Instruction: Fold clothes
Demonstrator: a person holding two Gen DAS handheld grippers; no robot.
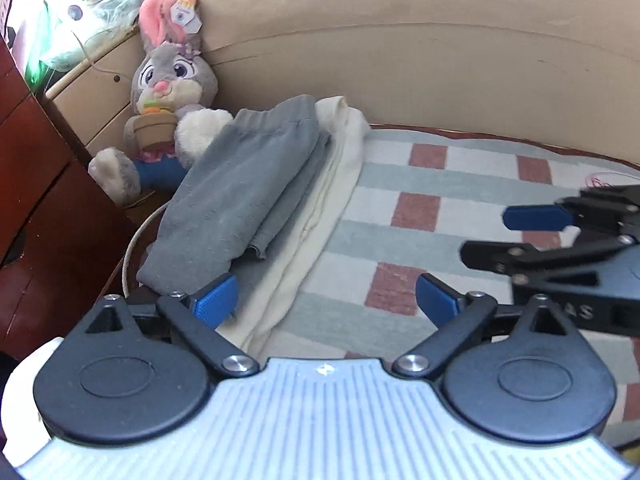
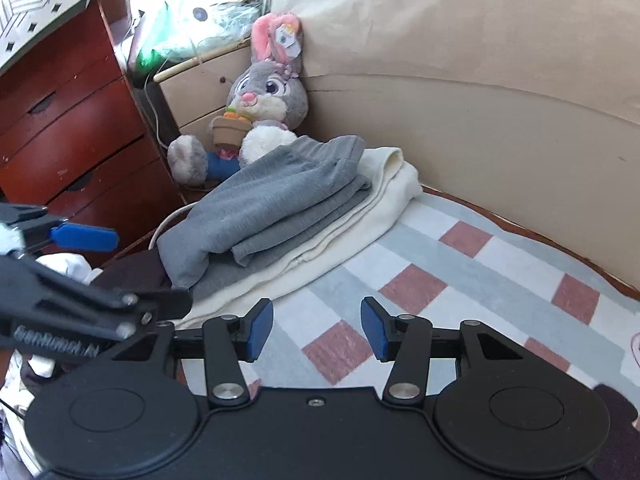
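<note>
Grey fabric, a folded garment, lies on top of a folded cream cloth at the corner of a bed covered by a checked blanket in pale green, white and brick red. Both folded pieces sit beside a plush rabbit propped against the beige headboard, with a red-brown drawer unit to the side. The left gripper stands with its jaws spread wide and nothing between them; one blue pad lies just beside the near edge of the grey garment, though contact cannot be confirmed. The right gripper hangs over bare blanket with jaws partly apart and empty, well clear of the stack. No garment is held by either tool.
</note>
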